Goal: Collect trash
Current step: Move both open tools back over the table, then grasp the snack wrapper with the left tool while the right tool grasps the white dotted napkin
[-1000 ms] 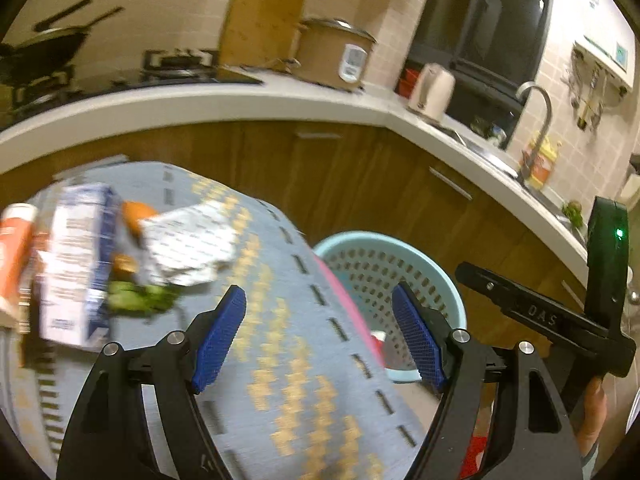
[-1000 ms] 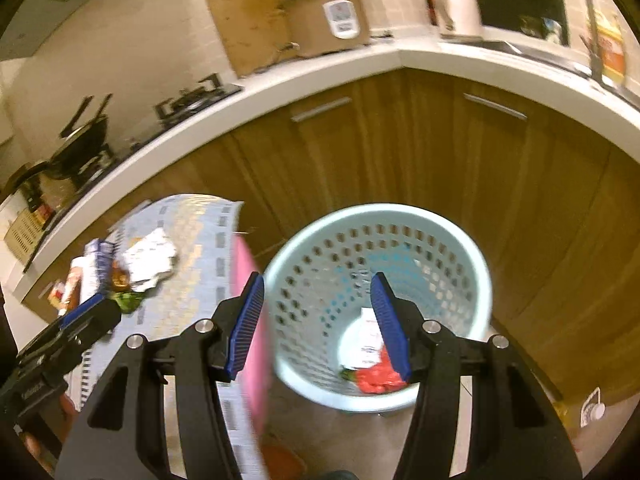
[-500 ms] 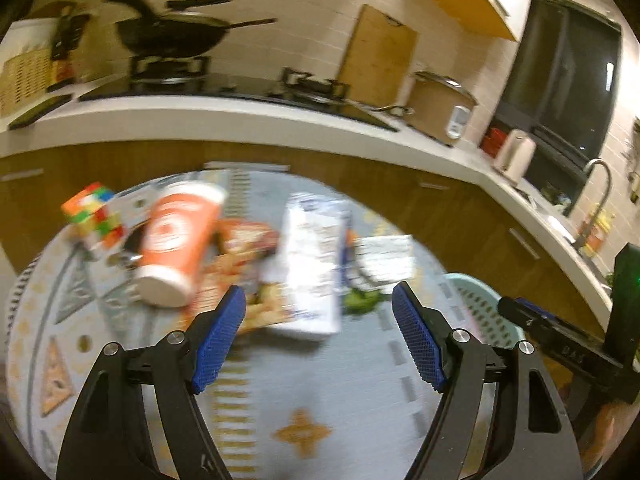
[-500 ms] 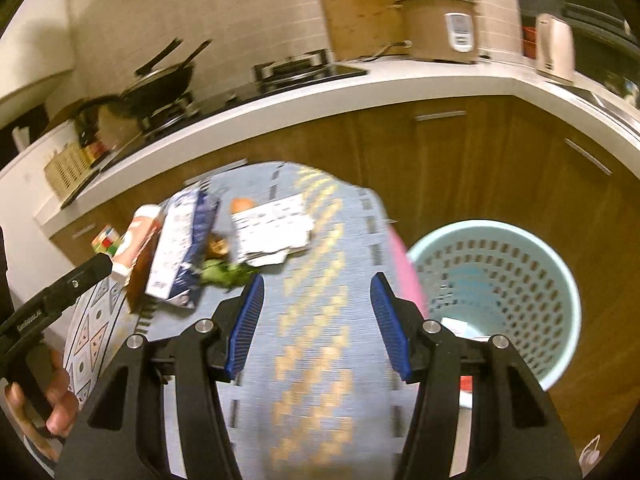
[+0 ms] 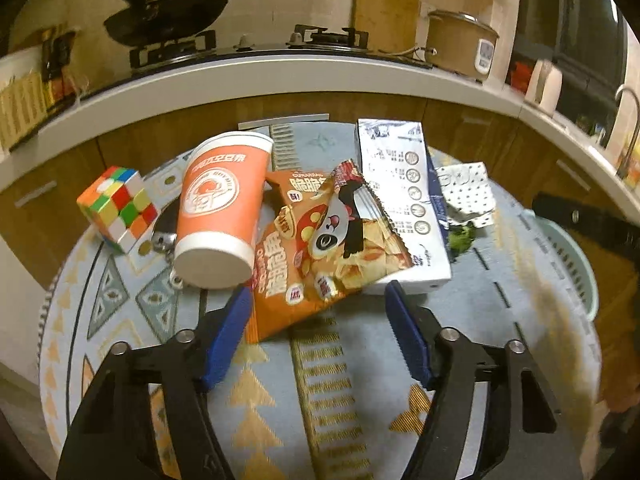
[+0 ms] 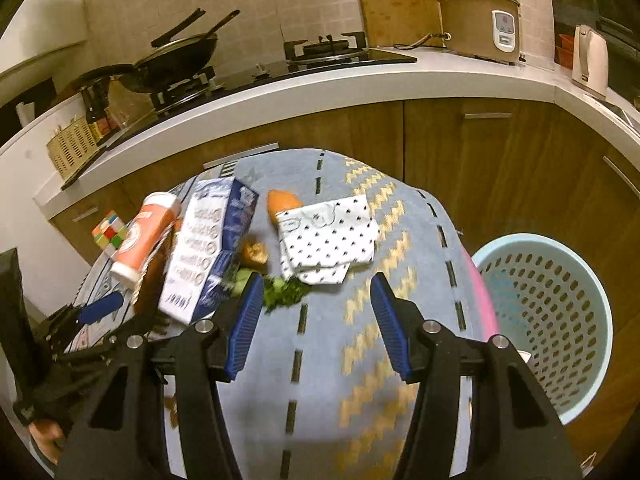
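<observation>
- The left gripper [image 5: 320, 312] is spread wide and holds nothing; the orange crinkled snack bag [image 5: 320, 248] lies just ahead, between its blue fingertips [image 5: 228, 328].
- Ahead-left lies an orange paper cup [image 5: 220, 208] on its side, touching the bag; ahead-right a white-and-blue carton [image 5: 404, 200].
- The right gripper [image 6: 316, 320] also gapes empty; a white dotted paper wrapper [image 6: 328, 236] lies ahead, green scraps [image 6: 284, 292] by its left fingertip.
- A pale blue perforated plastic basket [image 6: 560, 320] stands to its right.
</observation>
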